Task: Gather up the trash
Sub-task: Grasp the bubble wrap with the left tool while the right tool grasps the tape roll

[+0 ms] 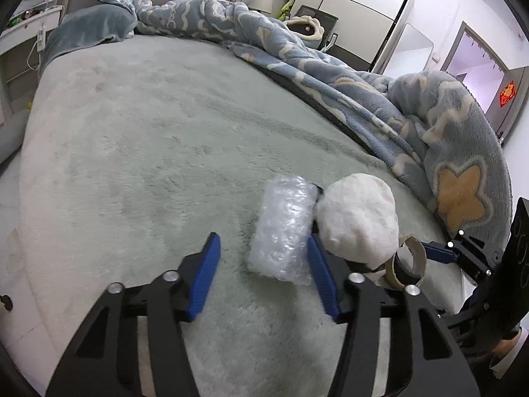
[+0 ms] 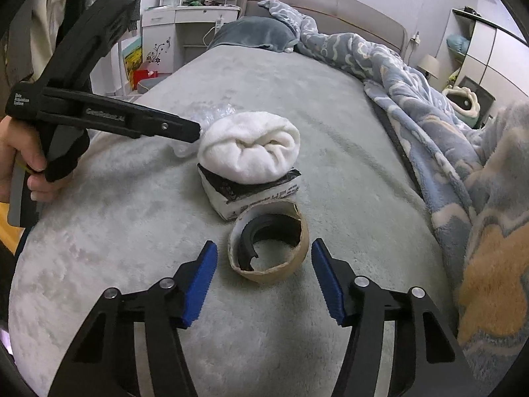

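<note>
A clear bubble-wrap bundle [image 1: 285, 228] lies on the grey-green bed cover [image 1: 148, 139]. My left gripper [image 1: 263, 248] is open, its blue fingers on either side of the bundle's near end. A rolled white sock [image 1: 358, 216] sits beside it on a small black-and-white packet [image 2: 254, 192]. A cardboard tape ring [image 2: 269, 248] with a black plastic piece inside lies just in front of my right gripper [image 2: 264, 254], which is open with its fingers flanking the ring. The sock [image 2: 249, 149] and the left gripper's body [image 2: 109, 115] show in the right wrist view.
A blue patterned blanket [image 1: 380, 99] is piled along the bed's right side. A grey pillow [image 1: 89, 26] lies at the headboard. A white dresser [image 2: 185, 29] stands left of the bed, wardrobes [image 1: 357, 10] to the right.
</note>
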